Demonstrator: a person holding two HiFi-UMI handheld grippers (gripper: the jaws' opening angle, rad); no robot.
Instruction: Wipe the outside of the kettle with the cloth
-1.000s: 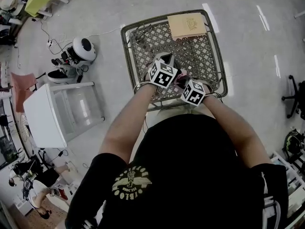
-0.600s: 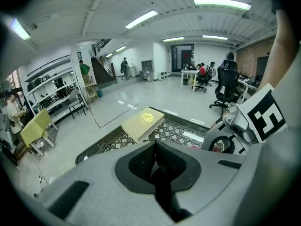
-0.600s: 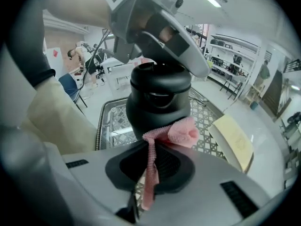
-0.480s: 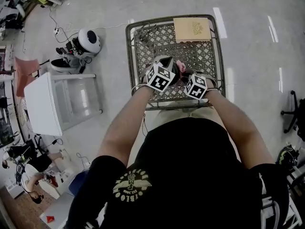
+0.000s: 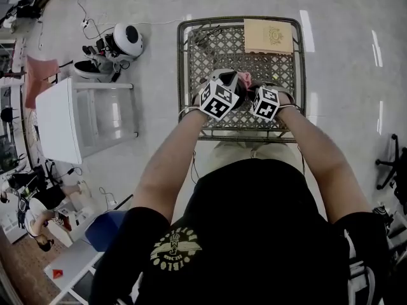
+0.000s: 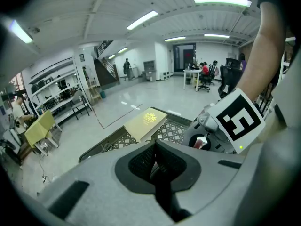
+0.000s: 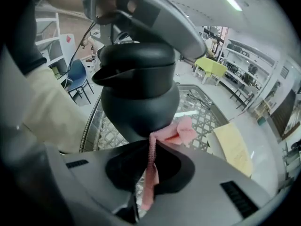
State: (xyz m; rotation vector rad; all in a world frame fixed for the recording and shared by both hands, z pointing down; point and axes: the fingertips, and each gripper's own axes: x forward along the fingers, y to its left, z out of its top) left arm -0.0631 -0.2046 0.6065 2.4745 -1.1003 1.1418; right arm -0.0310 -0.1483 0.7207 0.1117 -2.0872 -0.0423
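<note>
A dark grey kettle (image 7: 141, 93) stands over the lattice metal table (image 5: 299, 56), mostly hidden under the cubes in the head view (image 5: 226, 78). My left gripper (image 5: 219, 97) reaches over its top; its jaws (image 6: 154, 149) are shut with a dark strip between them, apparently the kettle's handle. My right gripper (image 5: 264, 102) sits just right of the kettle, shut on a pink cloth (image 7: 181, 131). The cloth's bunched end lies against the kettle's lower side (image 5: 243, 79). Whether the kettle's base rests on the table is hidden.
A tan book (image 5: 268, 35) lies at the table's far right corner. On the floor to the left stand a white table (image 5: 60, 126), a round white device (image 5: 127, 38) with cables, and a blue chair (image 5: 105, 227).
My right gripper has moved away from the person with the pink cloth, drawing level with the left gripper beside the kettle. The left gripper has kept its place on the kettle.
</note>
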